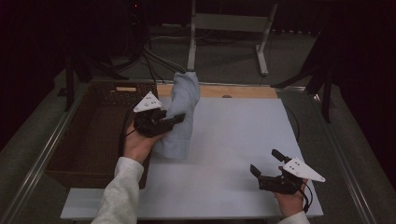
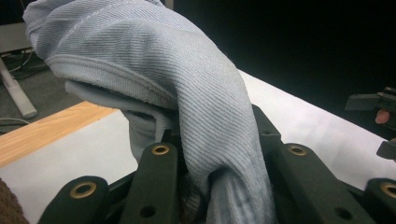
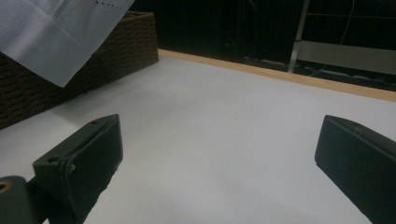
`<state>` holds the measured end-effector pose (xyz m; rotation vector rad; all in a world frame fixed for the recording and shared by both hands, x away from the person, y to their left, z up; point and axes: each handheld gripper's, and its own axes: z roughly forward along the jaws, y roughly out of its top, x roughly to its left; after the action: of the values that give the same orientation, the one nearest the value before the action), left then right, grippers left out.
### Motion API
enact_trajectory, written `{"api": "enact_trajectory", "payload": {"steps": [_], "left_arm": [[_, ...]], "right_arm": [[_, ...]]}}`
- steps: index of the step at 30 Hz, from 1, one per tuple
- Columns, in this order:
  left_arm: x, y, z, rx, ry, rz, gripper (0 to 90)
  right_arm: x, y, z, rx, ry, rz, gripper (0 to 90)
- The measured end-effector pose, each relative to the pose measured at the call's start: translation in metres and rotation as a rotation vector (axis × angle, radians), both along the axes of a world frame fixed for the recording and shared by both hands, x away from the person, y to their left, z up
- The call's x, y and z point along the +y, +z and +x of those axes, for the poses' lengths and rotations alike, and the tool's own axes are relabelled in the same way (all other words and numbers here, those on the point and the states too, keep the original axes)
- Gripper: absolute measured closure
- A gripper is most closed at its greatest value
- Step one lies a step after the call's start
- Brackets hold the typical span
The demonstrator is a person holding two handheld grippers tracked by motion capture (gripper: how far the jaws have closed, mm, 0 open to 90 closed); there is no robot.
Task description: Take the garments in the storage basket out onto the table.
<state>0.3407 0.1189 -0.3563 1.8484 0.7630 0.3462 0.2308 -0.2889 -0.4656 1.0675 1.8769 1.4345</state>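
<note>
A pale blue cloth [image 1: 182,114] hangs bunched from my left gripper [image 1: 173,120], lifted over the white board beside the basket. In the left gripper view the ribbed fabric [image 2: 187,93] drapes over and between the black jaws, which are shut on it. A lower corner of the cloth [image 3: 56,32] hangs into the right gripper view. My right gripper [image 1: 266,165] rests low near the board's front right corner, its jaws wide apart with only bare white board between them.
A dark wicker basket [image 1: 93,135] stands along the left edge of the white board [image 1: 233,140]. A wooden strip [image 1: 233,91] runs along the board's far side. Metal stand legs [image 1: 261,51] rise behind the table.
</note>
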Motion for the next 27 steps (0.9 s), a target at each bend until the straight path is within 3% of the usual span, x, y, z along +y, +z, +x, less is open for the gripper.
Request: {"api": "enact_trajectory", "payload": {"steps": [27], "left_arm": [[-0.017,-0.019,0.001,0.028,-0.002,0.02,70.6]], "right_arm": [[0.0,0.0,0.0,0.0,0.002,-0.006,1.2]]}}
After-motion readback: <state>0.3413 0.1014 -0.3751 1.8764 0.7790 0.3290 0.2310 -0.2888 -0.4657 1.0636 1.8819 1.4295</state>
